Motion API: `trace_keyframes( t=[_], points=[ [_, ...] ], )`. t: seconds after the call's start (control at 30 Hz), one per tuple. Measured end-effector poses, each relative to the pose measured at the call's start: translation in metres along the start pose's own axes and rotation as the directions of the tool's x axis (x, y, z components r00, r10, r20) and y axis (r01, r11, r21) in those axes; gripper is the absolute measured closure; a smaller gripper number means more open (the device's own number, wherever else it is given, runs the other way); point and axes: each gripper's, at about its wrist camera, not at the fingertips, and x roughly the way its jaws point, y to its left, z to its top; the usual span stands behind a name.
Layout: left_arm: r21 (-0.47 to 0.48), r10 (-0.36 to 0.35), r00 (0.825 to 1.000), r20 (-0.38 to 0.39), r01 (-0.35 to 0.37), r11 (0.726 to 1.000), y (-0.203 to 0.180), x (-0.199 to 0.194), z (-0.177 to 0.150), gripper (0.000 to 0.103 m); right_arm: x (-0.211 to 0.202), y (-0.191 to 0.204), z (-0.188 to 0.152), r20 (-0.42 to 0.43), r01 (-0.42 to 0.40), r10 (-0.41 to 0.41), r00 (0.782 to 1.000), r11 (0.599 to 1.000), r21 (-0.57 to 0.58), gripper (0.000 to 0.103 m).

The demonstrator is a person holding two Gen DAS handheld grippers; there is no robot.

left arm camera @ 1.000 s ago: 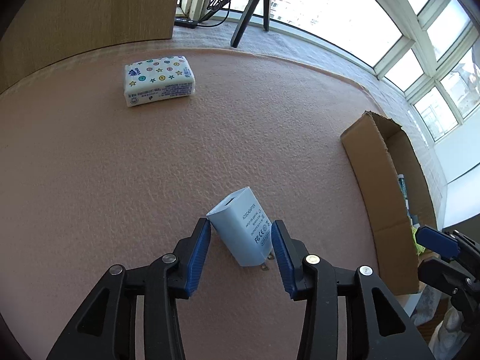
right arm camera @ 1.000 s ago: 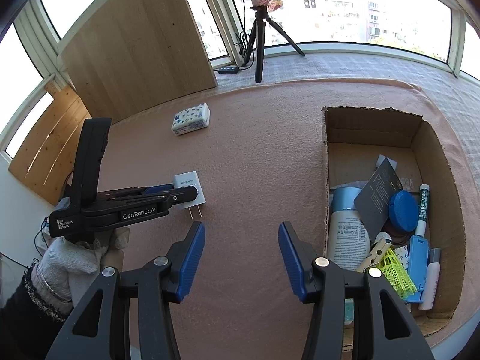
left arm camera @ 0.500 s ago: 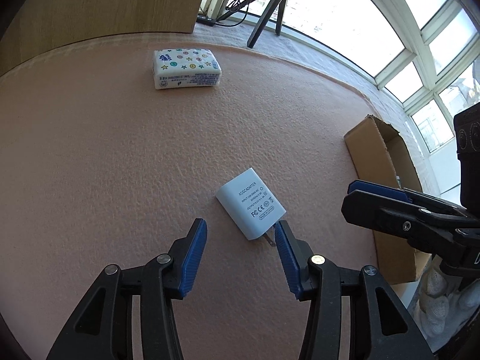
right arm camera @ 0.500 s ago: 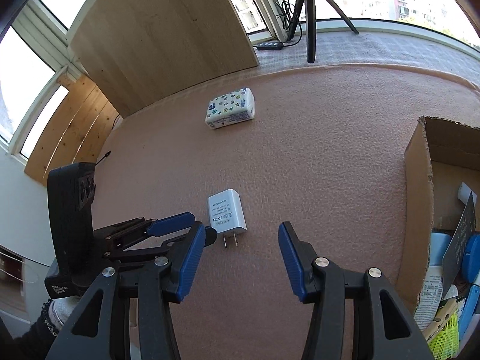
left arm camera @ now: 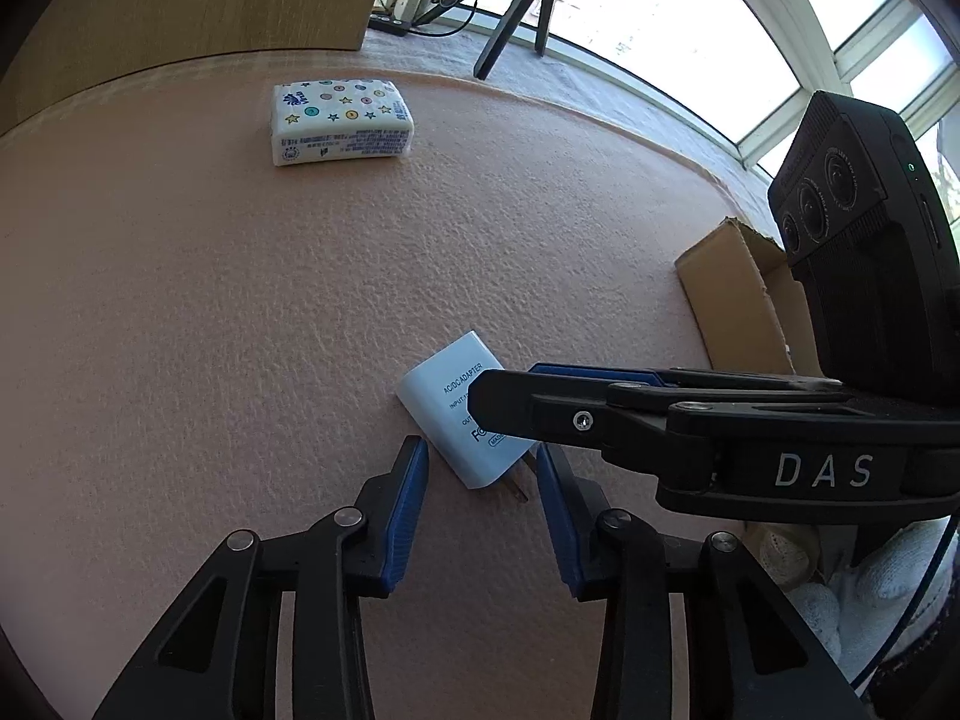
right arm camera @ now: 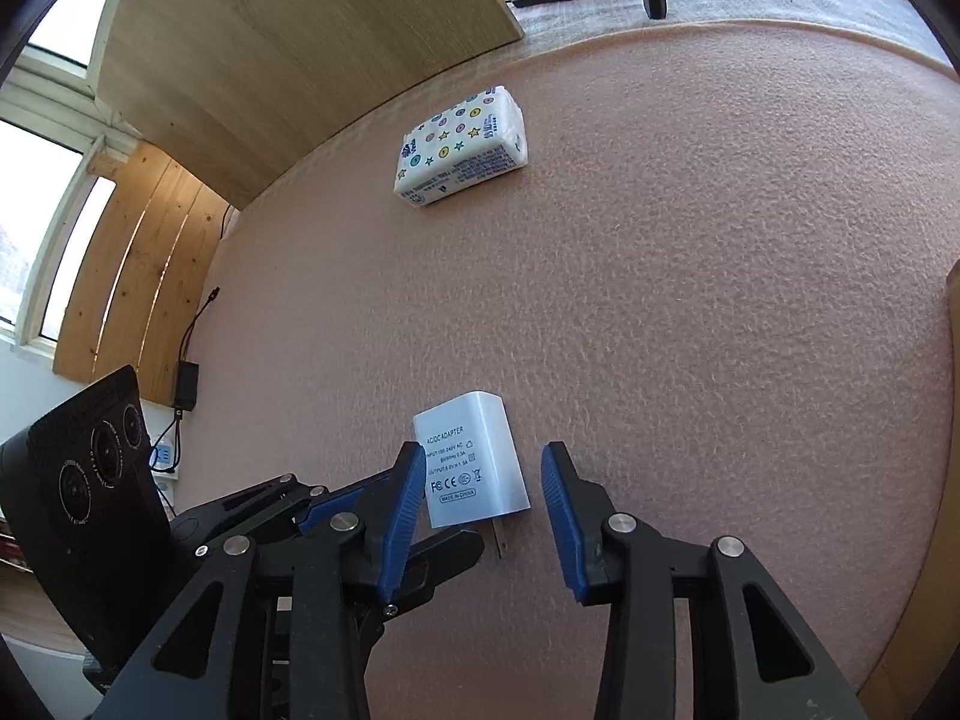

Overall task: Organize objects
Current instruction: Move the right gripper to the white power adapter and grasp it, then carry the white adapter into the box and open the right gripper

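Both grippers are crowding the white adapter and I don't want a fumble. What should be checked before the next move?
1. AC/DC adapter lies flat on the pink mat, prongs toward the grippers: ok.
2. Right gripper straddles the adapter, jaws closing, pads not yet pressing: ok.
3. Left gripper out of the way: not ok; its jaws are closing just short of the adapter's prong end.
4. Grippers clear of each other: cannot tell; they overlap in both views.
5. Tissue pack well apart from the adapter: ok.
6. Cardboard box has room: cannot tell.

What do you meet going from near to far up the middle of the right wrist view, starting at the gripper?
right gripper → white AC/DC adapter → patterned tissue pack → wooden board
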Motion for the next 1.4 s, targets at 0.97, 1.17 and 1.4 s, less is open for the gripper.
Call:
trace_keyframes(
  t=[0.97,1.17,1.4],
  points=[
    [0.195,-0.108,0.993,0.04,0.099,0.976,-0.113,0.002,0.048,0.069,-0.106,-0.047,-0.012,0.203,0.033,-0.055,0.978,0.993,0.109,0.075],
    [0.282,-0.143,0.99,0.017,0.132,0.95,-0.167,0.019,0.061,0.069,-0.148,-0.078,-0.017,0.271,0.073,-0.115,0.956,0.984,0.162,0.075],
    [0.354,-0.162,0.987,-0.021,0.159,0.922,-0.214,0.044,0.069,0.069,-0.177,-0.115,-0.024,0.315,0.088,-0.163,0.935,0.966,0.241,0.075]
  ],
)
